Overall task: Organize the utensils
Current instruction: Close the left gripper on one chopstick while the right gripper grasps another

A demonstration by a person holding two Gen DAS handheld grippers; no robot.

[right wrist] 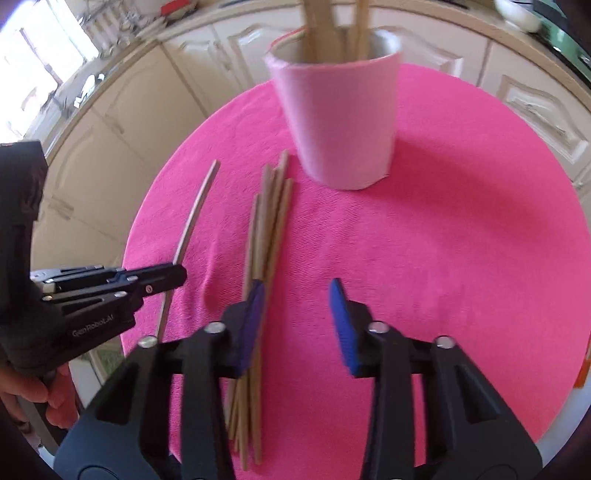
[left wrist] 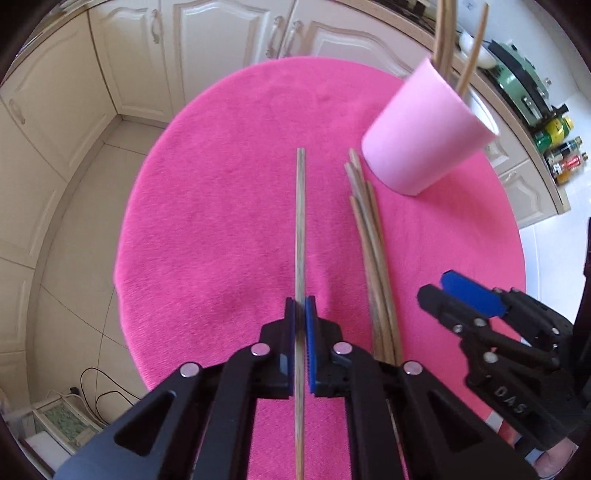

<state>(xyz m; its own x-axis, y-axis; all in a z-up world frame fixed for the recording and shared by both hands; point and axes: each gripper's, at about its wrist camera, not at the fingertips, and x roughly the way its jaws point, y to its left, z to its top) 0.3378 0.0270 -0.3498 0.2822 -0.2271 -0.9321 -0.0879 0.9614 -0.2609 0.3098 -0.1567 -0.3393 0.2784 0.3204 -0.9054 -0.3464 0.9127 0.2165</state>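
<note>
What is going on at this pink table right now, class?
A person is tidying wooden chopsticks into a pale pink cup with two handheld grippers. The left gripper is shut on a single chopstick. The right gripper is open above the loose chopsticks lying on the pink cloth, with nothing held. A few chopsticks already stand in the cup.

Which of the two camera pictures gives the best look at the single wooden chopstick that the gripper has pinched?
The left wrist view: the single wooden chopstick runs sharp down the picture's middle, clamped between the left gripper pads. The right wrist view shows that chopstick only at its left side, blurred and bowed by the lens, partly hidden by the gripper.
</note>
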